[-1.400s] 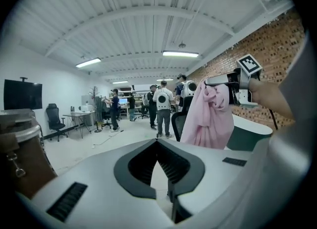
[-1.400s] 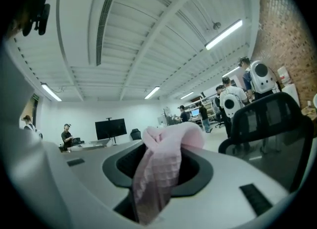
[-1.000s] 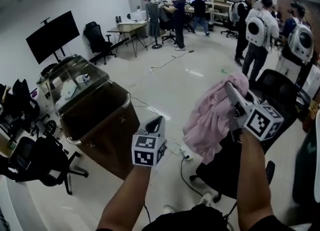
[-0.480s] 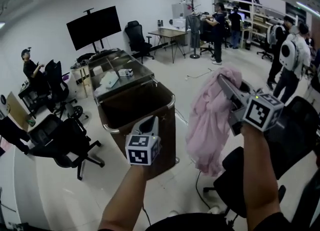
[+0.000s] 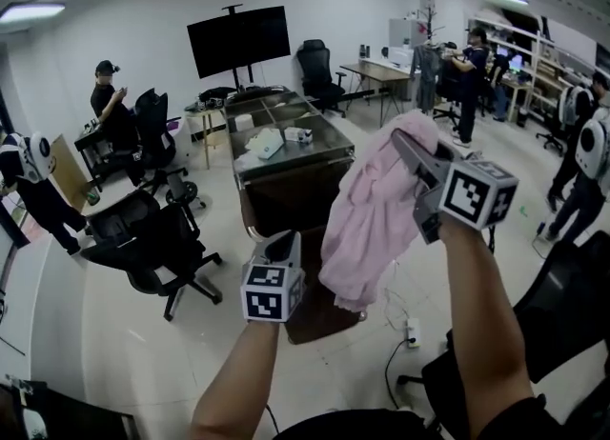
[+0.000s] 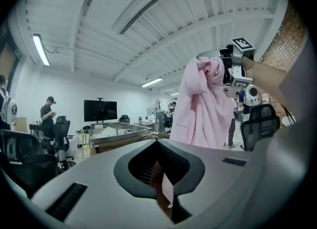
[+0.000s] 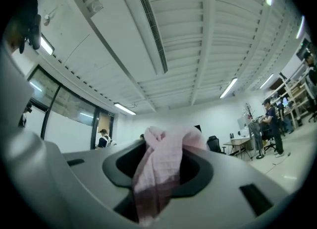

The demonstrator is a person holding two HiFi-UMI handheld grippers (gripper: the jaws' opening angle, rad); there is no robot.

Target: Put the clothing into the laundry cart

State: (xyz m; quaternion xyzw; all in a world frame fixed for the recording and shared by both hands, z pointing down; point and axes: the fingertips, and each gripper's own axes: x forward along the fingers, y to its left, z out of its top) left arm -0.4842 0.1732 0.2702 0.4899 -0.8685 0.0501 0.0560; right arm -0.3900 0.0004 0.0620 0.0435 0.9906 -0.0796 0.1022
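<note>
A pink garment [image 5: 367, 219] hangs from my right gripper [image 5: 408, 148], which is shut on its top and held high. The cloth fills the jaw slot in the right gripper view [image 7: 158, 173]. The garment dangles over the near side of the brown laundry cart [image 5: 278, 202], which stands against a glass-topped table [image 5: 295, 148]. My left gripper [image 5: 284, 242] is lower and to the left of the cloth, near the cart's front; its jaws look shut with nothing hanging from them. The left gripper view shows the garment [image 6: 203, 104] and the right gripper [image 6: 233, 69] up ahead.
Black office chairs [image 5: 152, 248] stand left of the cart and another [image 5: 562, 305] at the lower right. A power strip and cables [image 5: 412, 333] lie on the floor by the cart. People stand at the left [image 5: 110, 95] and at the far right [image 5: 472, 57]. A TV [image 5: 238, 40] is at the back wall.
The view has swung left and the cart has come from the left side to right in front. Both grippers moved with it; the pink garment now hangs over the cart, still gripped.
</note>
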